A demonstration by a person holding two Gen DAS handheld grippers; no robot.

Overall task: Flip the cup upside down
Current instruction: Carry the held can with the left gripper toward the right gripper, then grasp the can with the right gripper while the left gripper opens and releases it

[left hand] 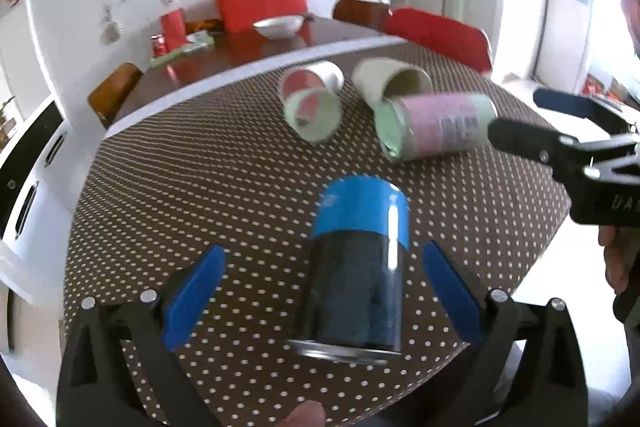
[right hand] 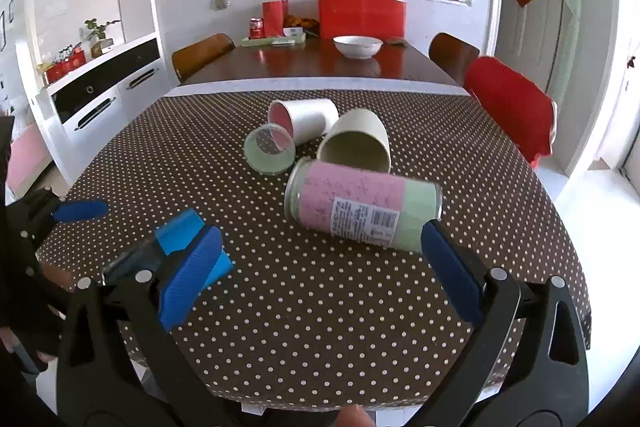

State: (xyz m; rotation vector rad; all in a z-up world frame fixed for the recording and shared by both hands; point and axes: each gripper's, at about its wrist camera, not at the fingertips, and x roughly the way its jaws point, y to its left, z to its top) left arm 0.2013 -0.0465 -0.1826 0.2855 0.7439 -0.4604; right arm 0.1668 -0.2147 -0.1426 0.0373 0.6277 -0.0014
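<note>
A glass cup (left hand: 360, 267) with a blue band over a dark body lies on its side on the dotted cloth, its mouth facing me. My left gripper (left hand: 324, 253) is open, one finger on each side of that cup and neither touching it. A pink-and-green cup (right hand: 360, 203) with a barcode label also lies on its side. My right gripper (right hand: 320, 233) is open just in front of it, the right fingertip close to its green end. In the left wrist view the right gripper (left hand: 524, 121) reaches in beside the pink-and-green cup (left hand: 436, 125). The blue cup (right hand: 180, 239) shows partly behind the right gripper's left finger.
Further back lie a white cup with a pink inside (right hand: 304, 119), a cream cup (right hand: 356, 147) and a small green glass (right hand: 270, 151), close together. The brown dotted tablecloth (right hand: 320, 307) is bare near me. Behind stand a wooden table with a white bowl (right hand: 358, 46) and a red-covered chair (right hand: 512, 107).
</note>
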